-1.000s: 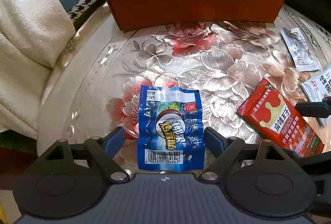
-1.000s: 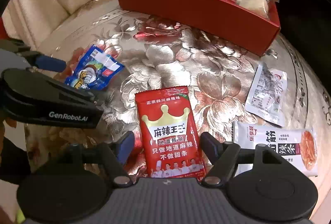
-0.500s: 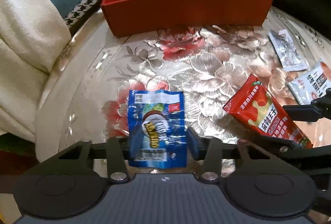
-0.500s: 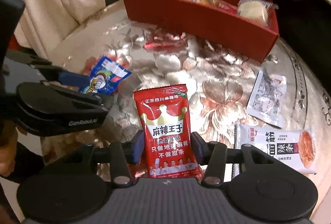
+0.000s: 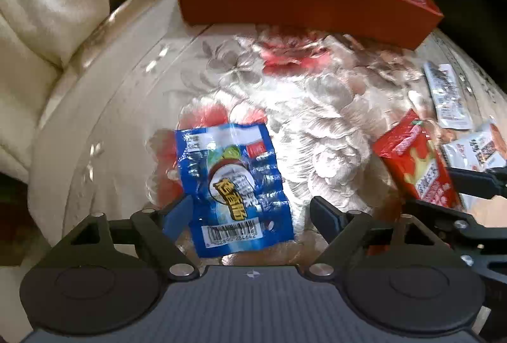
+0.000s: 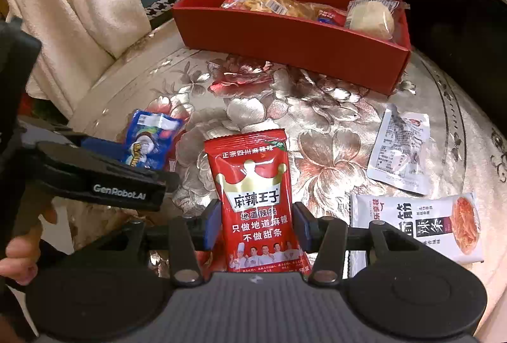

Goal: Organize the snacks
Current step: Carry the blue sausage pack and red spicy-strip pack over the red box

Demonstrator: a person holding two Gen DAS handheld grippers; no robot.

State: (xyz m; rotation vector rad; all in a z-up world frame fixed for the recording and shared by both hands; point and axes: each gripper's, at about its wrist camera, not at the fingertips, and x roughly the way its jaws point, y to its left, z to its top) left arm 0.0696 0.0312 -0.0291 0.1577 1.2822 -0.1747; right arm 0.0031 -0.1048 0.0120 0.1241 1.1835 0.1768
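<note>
My right gripper [image 6: 256,224] is shut on a red spicy-strip packet [image 6: 253,200] and holds it upright above the table. The same packet shows at the right of the left wrist view [image 5: 415,162]. My left gripper [image 5: 250,216] is open; a blue sausage packet [image 5: 234,187] sits between its fingers, tilted, touching the left pad. That packet also shows in the right wrist view [image 6: 150,143]. A red box [image 6: 285,35] with several snacks stands at the back of the table; it also shows in the left wrist view [image 5: 301,0].
A white packet [image 6: 401,149] and a white strip-snack packet [image 6: 418,225] lie on the floral table right of my right gripper. A cream blanket [image 5: 41,26] hangs at the left. The table edge curves along the left.
My left gripper, shut on the blue packet half a second ago, has opened and the packet has tilted. My right gripper has lifted the red packet higher.
</note>
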